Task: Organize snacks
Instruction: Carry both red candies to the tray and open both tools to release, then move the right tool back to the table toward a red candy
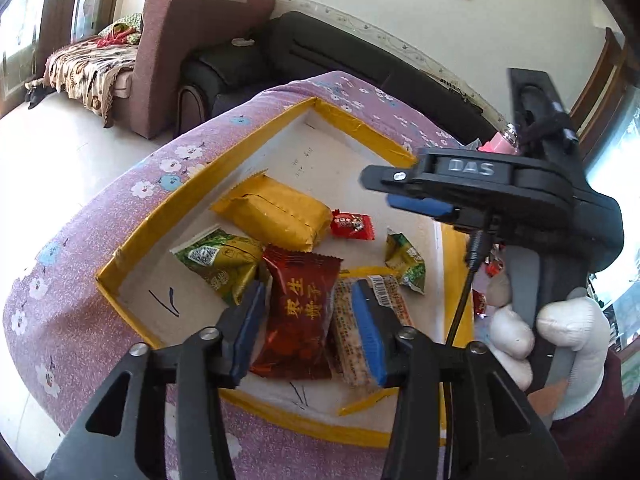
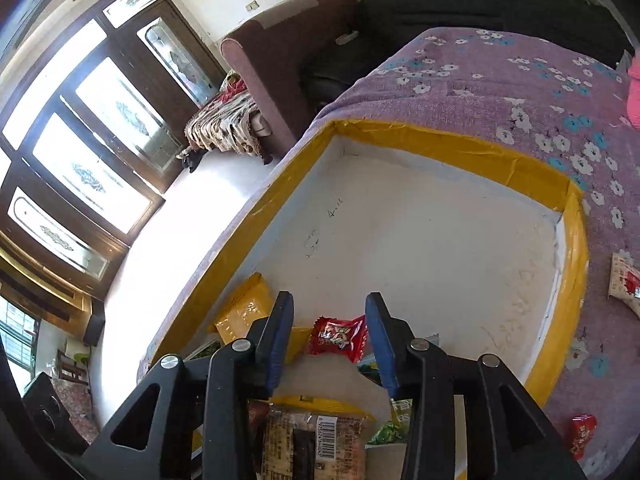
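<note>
Spread widest, a purple flowered cloth (image 1: 120, 184) over the table, carrying a shallow white tray (image 2: 420, 232) with yellow-taped walls. Inside the tray, toward its near-left part, a heap of snacks: a big yellow packet (image 1: 276, 216) lying flat near the left wall, a green packet (image 1: 220, 260) just beside it, touching a dark red packet (image 1: 298, 312) with gold lettering. Beside that red packet, a pale barcoded cracker pack (image 1: 384, 300), partly under it. Farther toward the tray's middle, a small red candy (image 1: 352, 224) touching the yellow packet's end, and a smaller green wrapper (image 1: 406, 264) lying apart from it. Outside the tray, by its right wall on the cloth, another pale pack (image 2: 624, 284) and one more red candy (image 2: 582, 436). Left gripper (image 1: 308, 316) parted, blue pads flanking the dark red packet without visibly pinching it; contact impossible to confirm. Right gripper (image 2: 328, 336) also parted, hanging over the tray with the small red candy seen between its fingers, not clamped. Gloved right hand (image 1: 552, 332) wrapped round the handle.
</note>
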A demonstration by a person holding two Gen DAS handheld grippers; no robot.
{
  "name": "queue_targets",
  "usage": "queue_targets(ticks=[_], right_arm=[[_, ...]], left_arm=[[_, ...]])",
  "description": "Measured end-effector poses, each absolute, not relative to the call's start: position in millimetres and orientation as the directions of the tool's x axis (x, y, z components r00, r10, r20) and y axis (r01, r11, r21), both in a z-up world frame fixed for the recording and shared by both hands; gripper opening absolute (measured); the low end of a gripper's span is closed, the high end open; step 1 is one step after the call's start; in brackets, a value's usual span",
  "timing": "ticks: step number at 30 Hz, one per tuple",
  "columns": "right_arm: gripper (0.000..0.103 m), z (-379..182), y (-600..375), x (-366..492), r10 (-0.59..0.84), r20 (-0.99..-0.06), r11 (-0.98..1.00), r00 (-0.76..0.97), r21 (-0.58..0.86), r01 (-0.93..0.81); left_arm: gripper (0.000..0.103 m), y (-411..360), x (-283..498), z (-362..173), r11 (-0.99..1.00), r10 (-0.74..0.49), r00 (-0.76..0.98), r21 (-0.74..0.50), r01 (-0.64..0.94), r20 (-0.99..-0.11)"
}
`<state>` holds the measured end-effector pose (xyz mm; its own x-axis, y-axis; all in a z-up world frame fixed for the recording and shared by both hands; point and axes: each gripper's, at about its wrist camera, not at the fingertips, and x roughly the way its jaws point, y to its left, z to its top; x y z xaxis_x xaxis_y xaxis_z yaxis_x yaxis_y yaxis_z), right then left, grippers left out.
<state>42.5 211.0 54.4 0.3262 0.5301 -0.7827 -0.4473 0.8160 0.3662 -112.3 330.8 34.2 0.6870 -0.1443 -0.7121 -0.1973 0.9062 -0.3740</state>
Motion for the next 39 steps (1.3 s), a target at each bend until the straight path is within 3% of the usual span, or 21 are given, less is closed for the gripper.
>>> queue_targets(ticks=[6,8,11,22,28,33,35,39], right_arm=[[0.046,78.9,171.7,10.5,0.532,-0.738,0.821,0.416,0.328,-0.468],[0.052,87.4,153.6,-6.4,0.541,-0.702,0.819,0.464,0.313,-0.481],[0.059,94.8,129.2,-27.9,0.552,-0.647,0.821,0.526,0.312,-0.478],[0.062,103.6,43.5,-46.3,0.532,-0.591,0.843,0.606,0.301,-0.447],[0.062,103.9,-0.7,-24.1,0.481,-0.613,0.876,0.627,0.295,-0.383],[0.062,214.7,-50.8,-12.2,0.469,-0.416,0.879,0.779,0.303,-0.367],[0.075,260.9,-75.1,-16.7,0.446,-0.329,0.886,0.832,0.292,-0.360],[0.084,285.7,-105.1,-32.8,0.393,-0.268,0.911,0.880,0.241,-0.334]], left_arm=[[0.053,316.1,-134.3,56.5,0.902,-0.167,0.752,-0.407,-0.144,-0.638],[0.060,309.6,-140.4,64.0,0.902,-0.166,0.770,-0.410,-0.133,-0.616],[0.060,295.1,-147.3,72.1,0.912,-0.170,0.771,-0.393,-0.112,-0.614],[0.062,224.1,-137.9,71.0,0.920,-0.217,0.687,-0.381,-0.094,-0.693],[0.062,216.0,-145.4,87.4,0.935,-0.158,0.705,-0.334,-0.117,-0.691],[0.063,219.3,-152.3,99.5,0.931,-0.134,0.737,-0.338,-0.135,-0.663],[0.073,219.9,-151.6,103.2,0.929,-0.120,0.741,-0.339,-0.151,-0.660],[0.073,216.1,-147.8,103.0,0.920,-0.159,0.747,-0.371,-0.125,-0.646]])
